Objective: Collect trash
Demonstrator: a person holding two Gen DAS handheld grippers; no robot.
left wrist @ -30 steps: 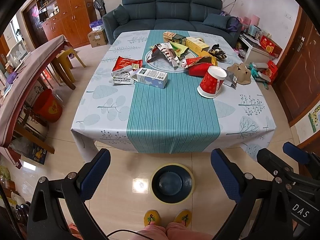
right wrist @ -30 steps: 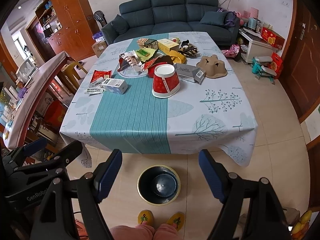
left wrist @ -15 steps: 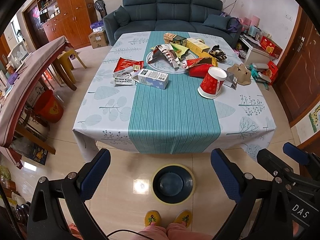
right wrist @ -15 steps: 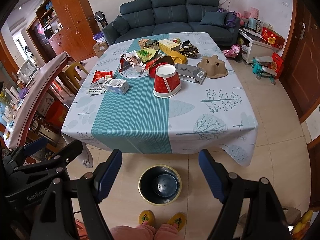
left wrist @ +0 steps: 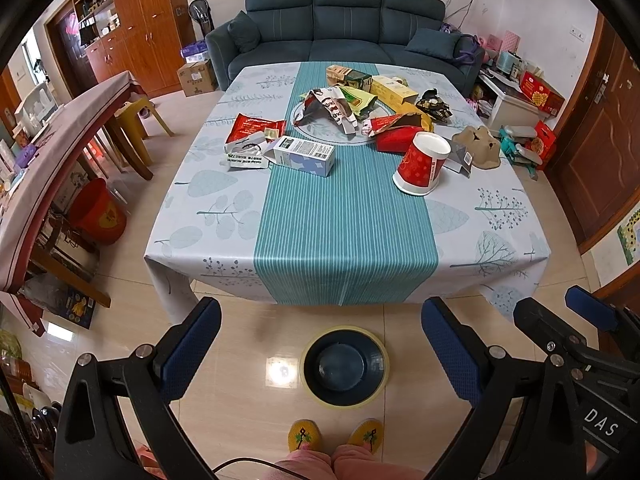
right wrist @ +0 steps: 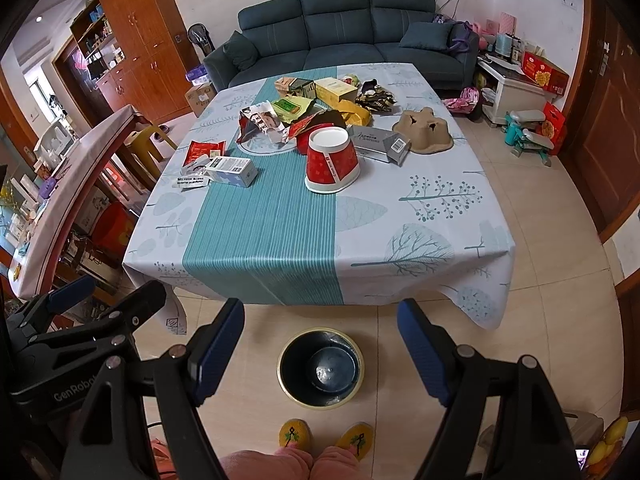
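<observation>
The left tool point(left wrist: 320, 344) is spread wide with nothing in it. The right tool point(right wrist: 320, 344) is spread wide too, and also holds nothing. Both hang low over the floor, just this side of the tabletop point(left wrist: 344, 240). Right under them sits a dark round bin point(right wrist: 321, 367) with a yellow rim, close to the person's yellow slippers point(right wrist: 295, 434).

The trash is all ahead and higher up, on the far half of the tabletop. The near half is bare cloth, so I think each tool has to go up and forward a good way before it can grab anything.

The closest pieces are a red paper cup point(right wrist: 332, 160) and a white and blue box point(left wrist: 306, 156). The cup stands upside down, wide end on the cloth. It lies more to the right, so the right tool looks nearer to it. The box lies flat with its long side running left to right. It is more to the left, so the left tool looks nearer to that.

Behind them is a heap of wrappers point(left wrist: 332, 106) and boxes that cover each other, so I cannot count them. A brown paper tray point(right wrist: 424, 134) sits off to the right. Whether the bin holds anything is hard to tell.
</observation>
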